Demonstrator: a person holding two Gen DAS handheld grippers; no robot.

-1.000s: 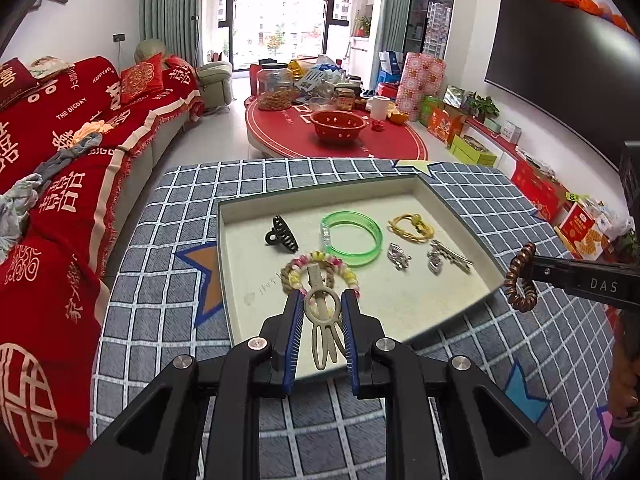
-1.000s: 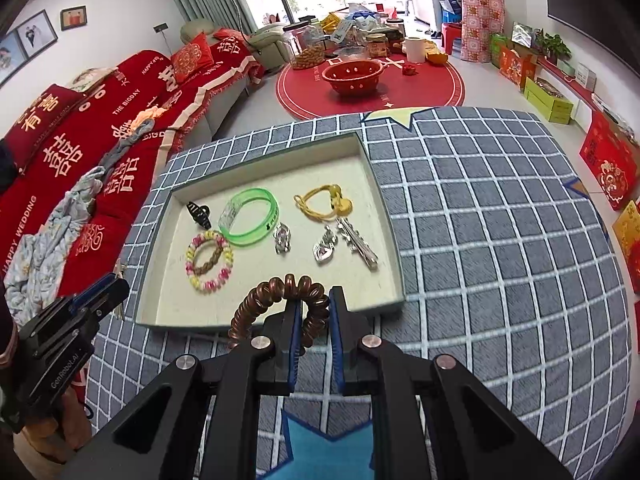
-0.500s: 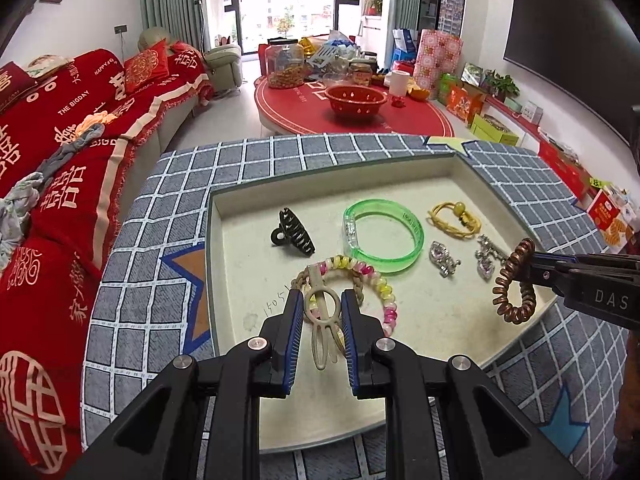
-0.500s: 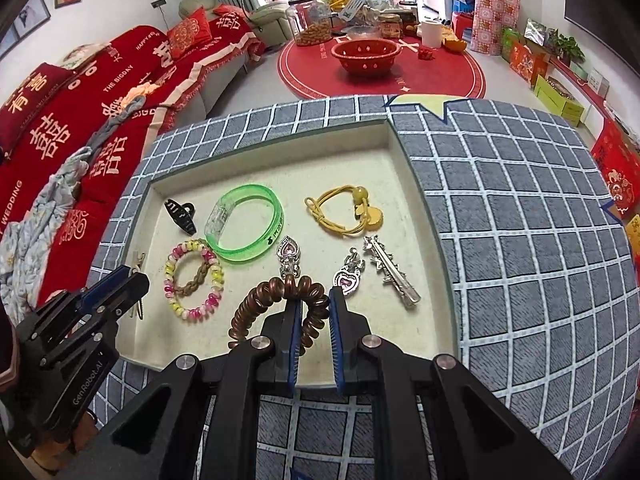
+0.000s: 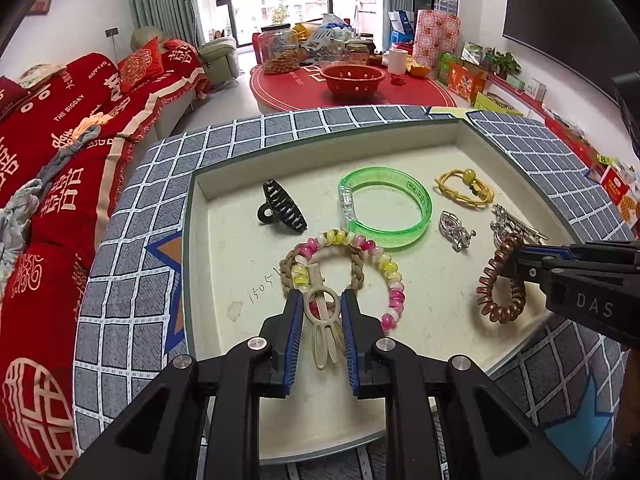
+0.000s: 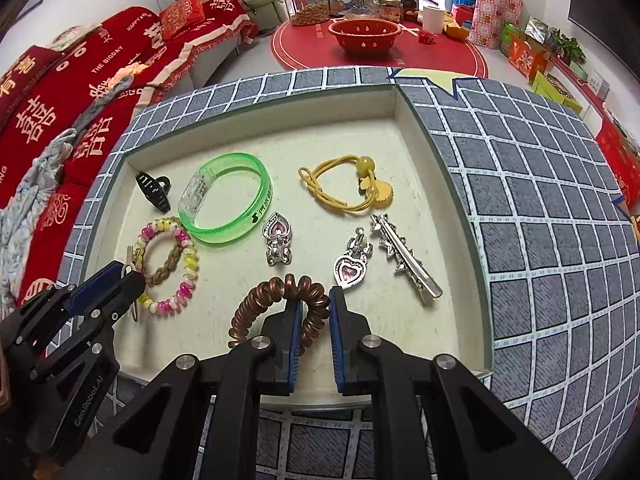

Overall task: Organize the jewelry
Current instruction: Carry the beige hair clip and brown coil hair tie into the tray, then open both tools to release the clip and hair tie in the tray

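Beige hair clip [image 5: 322, 322] pinched in left hand-held gripper [image 5: 319, 305], coppery spiral hair tie [image 6: 276, 300] clamped in right hand-held gripper [image 6: 313, 307].

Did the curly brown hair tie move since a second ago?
Yes. The curly brown hair tie, in the right gripper, came from beyond the tray's rim to over its floor.

Red sofa [image 5: 60, 128], red colander [image 5: 353, 77].

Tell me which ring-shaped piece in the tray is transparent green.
The green bangle, a rigid clear plastic hoop. The beaded bracelet is pink and yellow; the hair tie is yellow cord.
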